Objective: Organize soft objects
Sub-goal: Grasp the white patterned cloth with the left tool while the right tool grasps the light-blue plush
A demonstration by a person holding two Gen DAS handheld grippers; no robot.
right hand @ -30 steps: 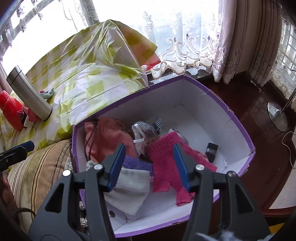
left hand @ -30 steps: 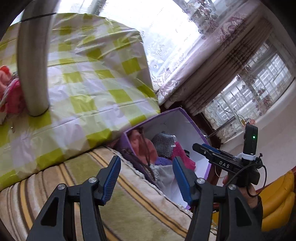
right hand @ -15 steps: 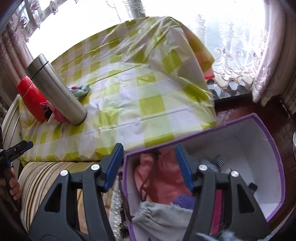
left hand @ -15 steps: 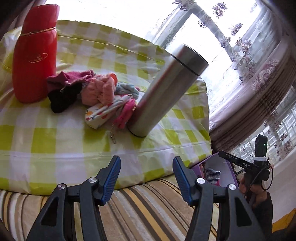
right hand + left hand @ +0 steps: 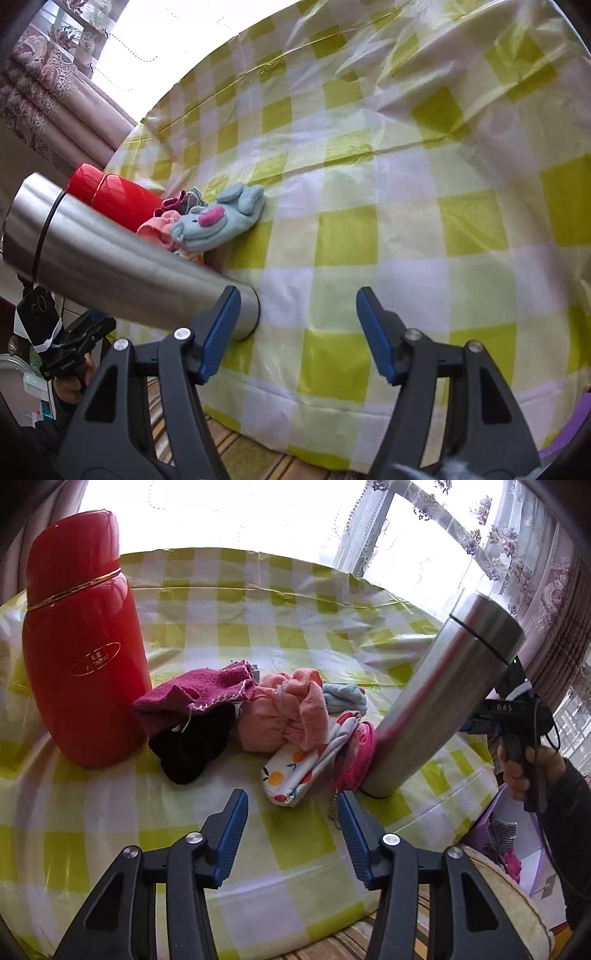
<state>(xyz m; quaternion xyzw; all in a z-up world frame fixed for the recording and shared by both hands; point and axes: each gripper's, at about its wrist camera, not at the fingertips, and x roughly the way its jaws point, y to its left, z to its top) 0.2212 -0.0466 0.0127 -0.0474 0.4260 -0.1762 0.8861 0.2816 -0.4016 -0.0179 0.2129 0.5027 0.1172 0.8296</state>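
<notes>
- Left hand-held gripper point(image 5: 291, 814): blue-padded fingers spread, nothing between them, hovering over the near edge of the surface point(image 5: 295, 834), which is covered in a yellow-green and white check cloth.
- Right hand-held gripper point(image 5: 295, 317): fingers spread, empty, over the near edge of the same surface point(image 5: 406, 229); its left finger overlaps the base of the steel flask point(image 5: 122, 254) in view, contact cannot be told.
- Pile of soft objects point(image 5: 258, 716) sits near the middle of the surface, between red flask point(image 5: 83, 638) and steel flask point(image 5: 439, 705).
- In the pile: magenta knit piece point(image 5: 195, 698) on top of black cloth point(image 5: 188, 746), both just beside the red flask.
- Pink fleece piece point(image 5: 284, 716) in the centre of the pile, touching the magenta knit.
- White fruit-print pouch point(image 5: 306, 764) at the near side of the pile, leaning on a hot-pink item point(image 5: 356, 757) that touches the steel flask base; a small chain point(image 5: 334, 808) hangs out toward the near edge.
- Light blue plush sock point(image 5: 218, 218) at the far side of the pile; pink patch on it; only a blue corner point(image 5: 343, 698) shows in the left wrist view.
- Both flasks stand upright on the surface (fisheye tilts them).
- Purple box point(image 5: 517, 853) sits lower, off the right end of the surface, with fabric inside.
- Striped cushion point(image 5: 369, 941) below the near edge.
</notes>
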